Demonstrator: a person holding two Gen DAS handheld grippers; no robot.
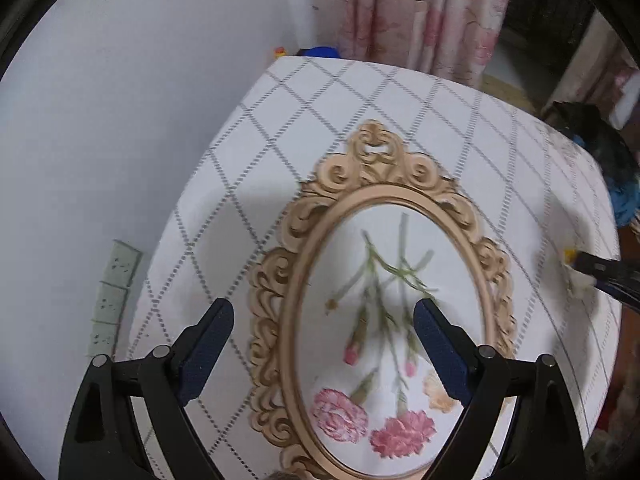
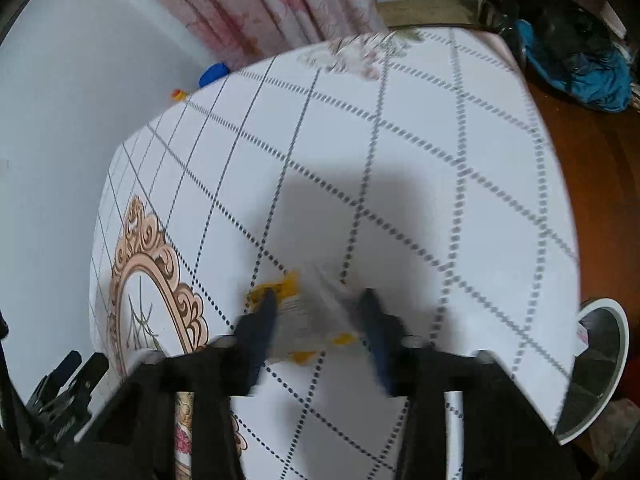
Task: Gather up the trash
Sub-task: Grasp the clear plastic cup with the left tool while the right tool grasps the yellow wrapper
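The left gripper [image 1: 324,320] hangs above the table [image 1: 280,128] with its jaws spread wide and nothing between them. Under it lies the printed oval frame [image 1: 288,280] with pink flowers [image 1: 402,432], part of the white tablecloth with its grey dotted diamond grid. At about three o'clock in the left wrist view, near the table's right edge, the tip of the right gripper [image 1: 576,268] shows beside a pale scrap with a yellow bit, too blurred to read further.

In the right wrist view the right gripper [image 2: 320,300] is low over the cloth, its two fingers either side of a crumpled wrapper [image 2: 304,316], white and clear with yellow patches. The picture is smeared, so I cannot tell whether the fingers are pressing the wrapper or only bracketing it; the gap between them looks moderate. The wrapper lies at six o'clock on the table, well right of the oval frame [image 2: 160,272]. At four o'clock, beyond the table edge, stands a white-rimmed bin [image 2: 600,364]. A pink flowered curtain [image 2: 280,4] hangs at twelve o'clock, and a dark and blue heap [image 2: 576,64] lies at two o'clock on the wooden floor.
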